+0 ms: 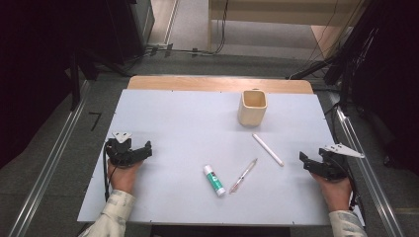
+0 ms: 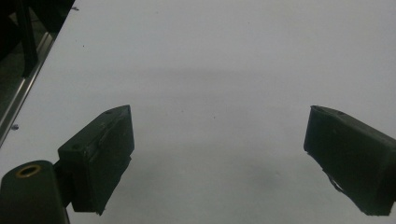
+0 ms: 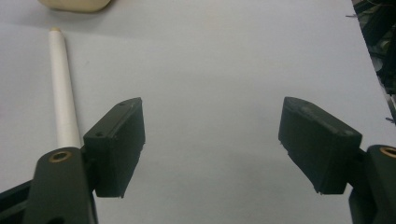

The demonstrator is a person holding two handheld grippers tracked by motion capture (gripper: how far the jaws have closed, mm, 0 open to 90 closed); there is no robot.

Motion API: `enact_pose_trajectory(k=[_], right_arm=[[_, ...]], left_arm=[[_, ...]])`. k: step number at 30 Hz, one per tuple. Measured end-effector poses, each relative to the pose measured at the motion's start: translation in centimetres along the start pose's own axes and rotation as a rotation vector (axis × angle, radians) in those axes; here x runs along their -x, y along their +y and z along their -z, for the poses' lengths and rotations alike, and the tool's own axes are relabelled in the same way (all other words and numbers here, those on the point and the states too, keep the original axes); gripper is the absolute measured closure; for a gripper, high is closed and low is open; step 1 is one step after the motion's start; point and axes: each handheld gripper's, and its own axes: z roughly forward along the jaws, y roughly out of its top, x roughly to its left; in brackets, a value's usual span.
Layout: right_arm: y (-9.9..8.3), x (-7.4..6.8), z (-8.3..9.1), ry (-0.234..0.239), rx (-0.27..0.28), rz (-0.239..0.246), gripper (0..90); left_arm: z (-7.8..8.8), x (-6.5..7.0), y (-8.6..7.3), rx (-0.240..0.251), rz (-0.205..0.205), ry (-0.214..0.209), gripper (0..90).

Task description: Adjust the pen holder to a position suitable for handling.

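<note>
Left tongs gape empty on the table; right tongs gape empty near the white stick

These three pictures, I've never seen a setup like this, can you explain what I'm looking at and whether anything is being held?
A person sits at a white table with a hand-held two-jaw tool in each hand: the left gripper and the right gripper. The high view looks down from above. The other two come from cameras riding on each gripper, looking along its black jaws. On the table lie a glue stick, a pen and a white stick, with a cream cup standing behind. Both grippers are open and hold nothing.
</note>
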Motion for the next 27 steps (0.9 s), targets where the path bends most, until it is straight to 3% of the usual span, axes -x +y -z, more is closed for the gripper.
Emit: enact_pose_trajectory(k=[6,18,27], right_arm=[[0.5,0.1,0.0,0.001,0.026,0.002,23.0],[1.6,0.2,-0.3,0.000,0.055,-0.005,23.0],[2.9,-0.8,-1.3,0.023,0.060,0.009,23.0]], left_arm=[[0.0,0.0,0.0,0.010,0.026,-0.018,9.4],[-0.1,0.0,0.0,0.004,0.020,-0.013,9.3],[-0.1,0.1,0.0,0.001,0.017,-0.019,9.3]])
